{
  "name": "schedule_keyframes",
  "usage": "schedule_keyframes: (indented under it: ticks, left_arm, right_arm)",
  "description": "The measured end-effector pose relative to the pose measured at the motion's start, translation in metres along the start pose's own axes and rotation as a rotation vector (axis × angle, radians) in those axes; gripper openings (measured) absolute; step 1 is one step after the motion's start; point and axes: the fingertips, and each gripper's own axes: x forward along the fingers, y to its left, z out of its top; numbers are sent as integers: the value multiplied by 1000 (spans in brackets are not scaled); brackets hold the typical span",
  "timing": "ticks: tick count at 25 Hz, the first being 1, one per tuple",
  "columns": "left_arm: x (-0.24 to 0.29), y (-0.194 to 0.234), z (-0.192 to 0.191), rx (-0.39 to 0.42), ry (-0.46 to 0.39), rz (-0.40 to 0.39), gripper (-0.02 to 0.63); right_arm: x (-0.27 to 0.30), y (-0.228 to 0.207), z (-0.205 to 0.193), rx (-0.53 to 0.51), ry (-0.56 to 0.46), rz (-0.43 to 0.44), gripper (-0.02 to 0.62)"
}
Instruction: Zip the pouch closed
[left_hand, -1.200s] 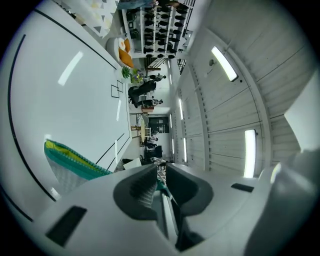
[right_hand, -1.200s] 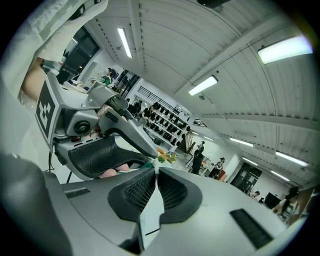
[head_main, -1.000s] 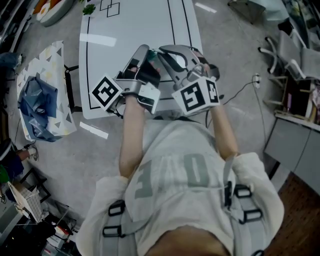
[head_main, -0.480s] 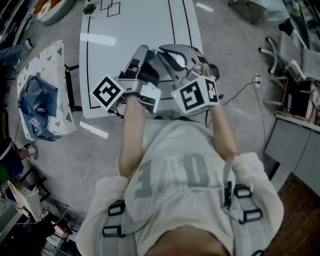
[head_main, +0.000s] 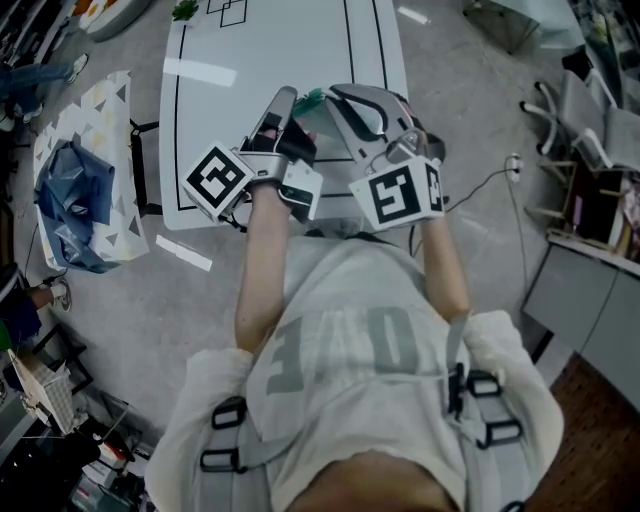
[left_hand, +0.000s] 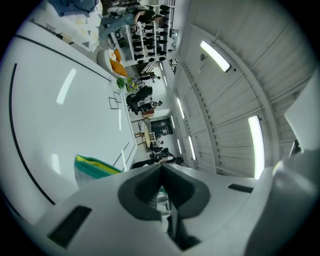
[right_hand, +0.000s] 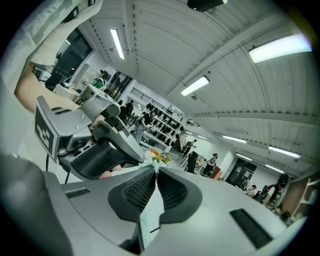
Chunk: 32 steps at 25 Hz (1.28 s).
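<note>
While left tool (left_hand: 161, 169) stands closed — right tool (right_hand: 154, 172) pinches one pouch (right_hand: 150, 216).

Long fluorescent ceiling tubes (left_hand: 215, 55) light the room brightly, leaving streaks of glare on the glossy white worktop (head_main: 280, 50). The head view is dimmer and greyish. Both gripper views bulge toward black corners; the grey fingers (right_hand: 130, 192) of the right gripper (right_hand: 155, 169) blur near the lens.
</note>
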Motion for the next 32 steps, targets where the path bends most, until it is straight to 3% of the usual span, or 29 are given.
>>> schedule_keyframes:
  ticks: [6,13,19,28,32]
  left_arm:
    - [-20,31,22,113,-91,127,6]
    - [-36,21,59,398,-159,217,6]
    - [-39,20,59,417,-165,239,6]
    - [-49,20,66,507,-169,295,8]
    - [-47,13,69,575,-162,289,11]
  right_arm:
    - [-31,-39,0,64,-48,-106,20]
    - [-38,-41,-8,63,-4,-109,21]
    - [-35,-39,-9,101,-12,-97,21]
    - [-15,-23,-43,417,31,-69,21]
    - [-5,-20,-64,466,106,-91,23]
